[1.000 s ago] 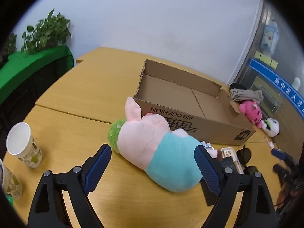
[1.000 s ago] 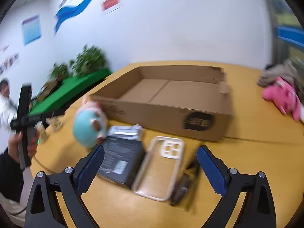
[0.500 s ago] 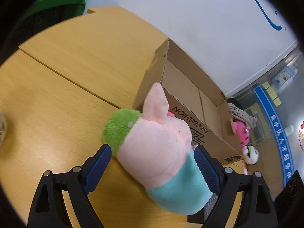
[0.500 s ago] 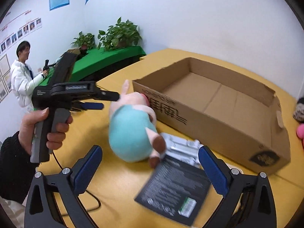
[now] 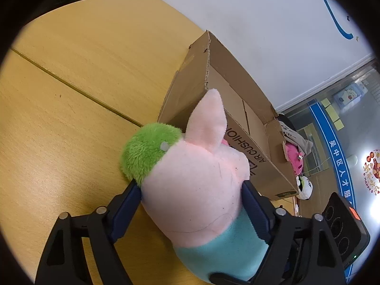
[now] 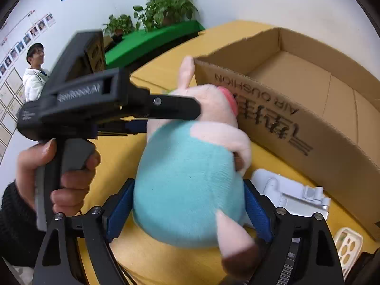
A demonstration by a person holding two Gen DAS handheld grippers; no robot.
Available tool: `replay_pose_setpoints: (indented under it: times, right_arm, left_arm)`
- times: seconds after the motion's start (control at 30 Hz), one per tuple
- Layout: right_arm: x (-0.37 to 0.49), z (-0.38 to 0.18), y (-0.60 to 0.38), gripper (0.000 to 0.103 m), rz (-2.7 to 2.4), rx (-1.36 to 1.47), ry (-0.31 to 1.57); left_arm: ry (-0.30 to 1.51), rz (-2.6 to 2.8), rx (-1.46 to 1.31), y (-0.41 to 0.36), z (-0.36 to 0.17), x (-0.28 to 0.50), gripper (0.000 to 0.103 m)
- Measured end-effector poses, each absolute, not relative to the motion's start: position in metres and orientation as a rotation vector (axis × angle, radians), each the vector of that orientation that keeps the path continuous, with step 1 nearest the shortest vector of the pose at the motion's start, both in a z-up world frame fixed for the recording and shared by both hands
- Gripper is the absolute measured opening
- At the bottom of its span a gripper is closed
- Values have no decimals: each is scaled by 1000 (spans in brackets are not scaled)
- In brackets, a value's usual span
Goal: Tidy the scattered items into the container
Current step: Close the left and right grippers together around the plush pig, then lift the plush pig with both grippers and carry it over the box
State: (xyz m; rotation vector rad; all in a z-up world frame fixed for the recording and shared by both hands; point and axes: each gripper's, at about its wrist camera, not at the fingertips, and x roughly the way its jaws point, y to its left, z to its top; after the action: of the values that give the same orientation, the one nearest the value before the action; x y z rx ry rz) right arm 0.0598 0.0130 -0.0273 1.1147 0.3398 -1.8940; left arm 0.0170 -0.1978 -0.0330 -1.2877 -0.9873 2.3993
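**Ana:** Left wrist view: the left hand-held gripper (image 5: 191, 210) has its blue pads pressed into both sides of the pig (image 5: 199, 190), a plush toy, at the pink upper body. The pig's long axis runs straight ahead, away from the gripper, with the green cap and pointed ear at the far end. The box (image 5: 239, 109) lies just beyond and to the right of the ear, its printed wall almost touching the toy.

**Ben:** And the right one?

**Ana:** Right wrist view: the right hand-held gripper (image 6: 187, 216) has its pads against the pig's teal lower half, so both grippers are clenched on the same toy, one at each end. From here the box's open top sits ahead and to the right. Neither is clearly nearer; the lift probably goes up and over that near wall.

**Ben:** What changed?

**Ana:** Half a second ago both sets of jaws stood wide, the left around the pig without touching, the right well short of it. Now both have closed on it. The pig looks to be resting on the table (image 5: 71, 90), or barely off it; I cannot tell which.
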Motion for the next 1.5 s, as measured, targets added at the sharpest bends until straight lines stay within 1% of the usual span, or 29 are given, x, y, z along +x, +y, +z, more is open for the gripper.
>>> replay_pose_setpoints:
  times: [0.07,0.17,0.27,0.37,0.53,0.73,0.83,1.17,1.33,1.5]
  right_arm:
    - [63,-30,9,86,-1900,1117,358]
    - [66,-30,10,81,-1903,1111,345]
    - [72,-26,16,79,-1912,1078,308]
    - [77,-13,17,79,-1930,1026,243]
    - [72,29,18,79,-1972,894,168]
    - [41,89,26,79,-2057,753,115]
    - [20,119,30,79,-2112,687,99]
    - [-53,196,33,78,-2230,577,87]
    - [-92,230,25,78,-2255,544,73]
    - [-88,271,28,78,-2275,514,49]
  left_arm:
    - [-957,2414,-1290,-194,-28,20,74]
    - [-922,2462,-1300,-190,-18,26,71]
    - [-884,2520,-1292,-185,-2,31,70]
    - [-800,2582,-1256,-179,26,35,70]
    - [-633,2668,-1125,-167,91,27,70]
    - [-429,2693,-973,-144,167,-10,70]
    - [-365,2684,-898,-131,202,-32,70]
    - [-316,2652,-752,-98,282,-90,70]
    - [-290,2645,-707,-97,318,-109,70]
    - [-258,2646,-706,-92,348,-134,70]
